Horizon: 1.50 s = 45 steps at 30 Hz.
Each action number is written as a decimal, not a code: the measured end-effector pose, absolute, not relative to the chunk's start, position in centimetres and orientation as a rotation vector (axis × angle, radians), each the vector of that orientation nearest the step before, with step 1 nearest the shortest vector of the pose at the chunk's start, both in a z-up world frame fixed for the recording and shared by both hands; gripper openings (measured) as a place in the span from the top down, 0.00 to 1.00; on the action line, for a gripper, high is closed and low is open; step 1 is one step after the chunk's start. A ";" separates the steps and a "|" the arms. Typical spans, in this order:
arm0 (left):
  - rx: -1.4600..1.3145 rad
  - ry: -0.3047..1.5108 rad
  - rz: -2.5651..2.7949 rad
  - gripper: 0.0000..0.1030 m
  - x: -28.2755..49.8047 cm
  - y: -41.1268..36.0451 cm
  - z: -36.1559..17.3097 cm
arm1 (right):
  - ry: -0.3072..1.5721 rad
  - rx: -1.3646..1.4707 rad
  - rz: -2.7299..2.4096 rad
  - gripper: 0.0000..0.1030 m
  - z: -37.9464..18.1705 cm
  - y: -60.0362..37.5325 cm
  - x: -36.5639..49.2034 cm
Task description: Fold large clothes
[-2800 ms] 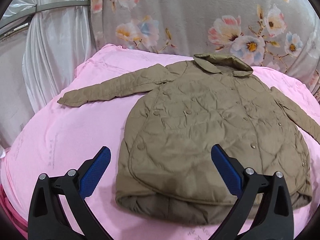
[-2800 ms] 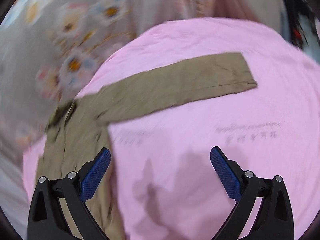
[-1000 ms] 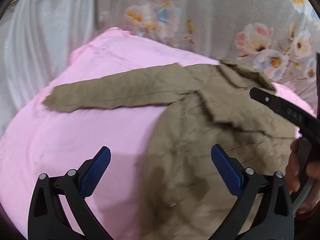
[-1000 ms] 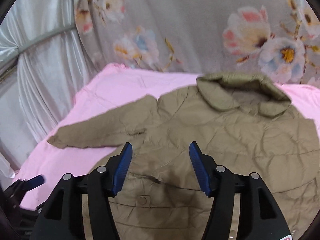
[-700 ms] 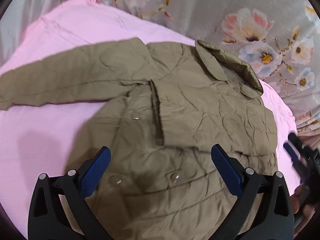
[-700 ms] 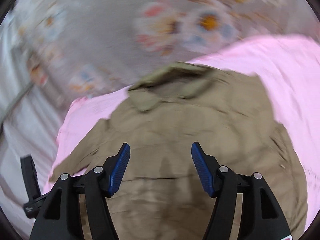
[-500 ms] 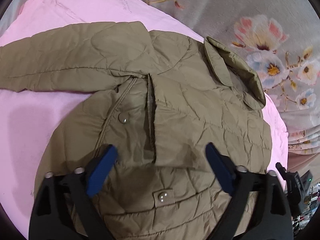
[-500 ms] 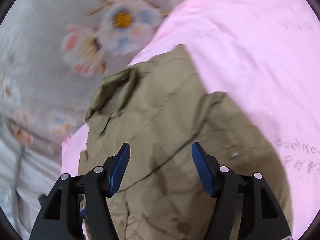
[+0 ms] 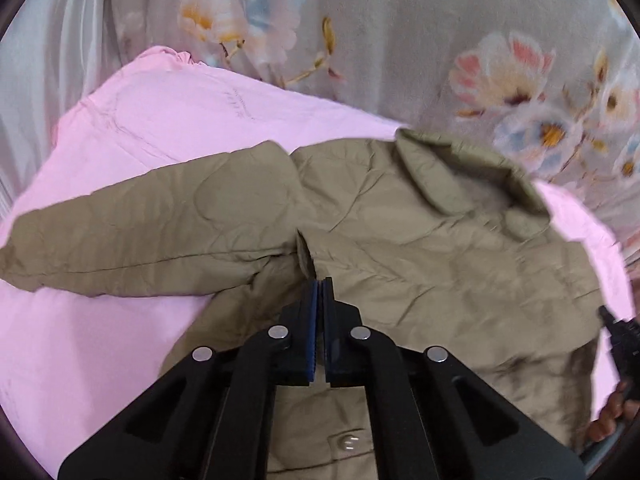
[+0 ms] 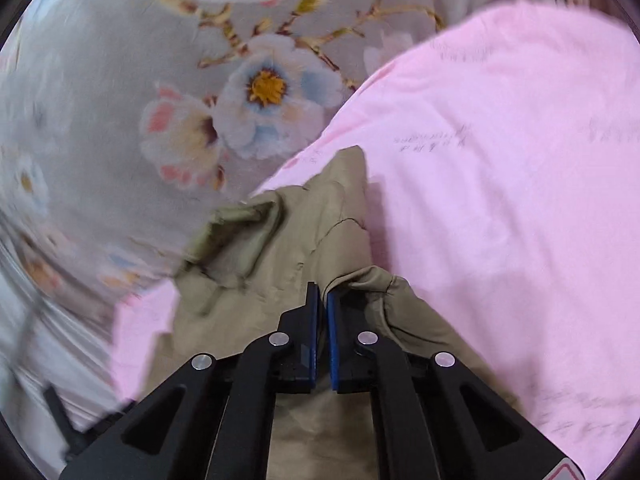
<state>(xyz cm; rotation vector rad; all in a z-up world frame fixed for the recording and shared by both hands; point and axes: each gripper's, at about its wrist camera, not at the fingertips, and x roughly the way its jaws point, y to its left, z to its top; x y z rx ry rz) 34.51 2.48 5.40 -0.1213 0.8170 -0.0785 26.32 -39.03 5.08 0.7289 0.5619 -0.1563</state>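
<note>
An olive quilted jacket point(image 9: 420, 248) lies front up on the pink bed sheet point(image 9: 168, 120), collar toward the floral fabric. One sleeve point(image 9: 140, 232) stretches out to the left. The other sleeve is folded across the chest. My left gripper point(image 9: 320, 282) is shut on the cuff end of that folded sleeve, near the jacket's middle. My right gripper point(image 10: 322, 290) is shut on a raised fold of the jacket point(image 10: 304, 248) at its right shoulder side, next to the collar point(image 10: 236, 232).
Grey floral fabric point(image 9: 400, 40) hangs behind the bed and shows again in the right wrist view point(image 10: 160, 80). A pale curtain point(image 9: 36, 60) is at the left. Bare pink sheet point(image 10: 500, 160) spreads to the jacket's right. The other gripper's handle point(image 9: 624, 344) shows at the right edge.
Both grippers have gone from open to shut on the jacket. The right sleeve, spread out earlier, now lies folded over the chest. Both cameras have come closer to the jacket.
</note>
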 end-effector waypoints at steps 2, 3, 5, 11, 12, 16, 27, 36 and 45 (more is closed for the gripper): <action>-0.075 0.878 -0.056 0.99 35.3 1.8 2.7 | 0.668 0.702 -0.198 0.96 3.0 -39.0 27.4; -0.061 0.889 -0.045 0.99 35.4 1.7 1.8 | 0.717 0.705 -0.209 0.96 1.8 -39.1 27.9; -0.043 0.891 -0.037 0.99 35.4 1.5 0.5 | 0.763 0.700 -0.206 0.96 0.4 -39.1 28.4; 0.012 0.843 -0.013 0.99 34.6 1.0 0.3 | 0.703 0.467 -0.373 0.84 4.9 -35.6 26.3; 0.019 0.838 -0.009 0.99 34.6 0.9 0.2 | 0.662 0.422 -0.367 0.84 6.1 -34.4 25.8; 0.056 0.819 0.022 0.95 34.3 0.1 0.1 | 0.633 0.270 -0.213 0.77 8.7 -28.4 27.1; 0.047 0.801 0.026 0.75 33.8 0.3 0.2 | 0.803 0.110 -0.155 0.77 1.0 -22.6 30.6; 0.030 0.800 0.016 0.70 30.6 1.0 0.5 | 0.796 0.151 -0.151 0.77 1.1 -22.2 28.0; 0.011 0.795 0.012 0.62 23.2 2.3 0.5 | 0.792 0.173 -0.135 0.77 0.8 -21.0 21.1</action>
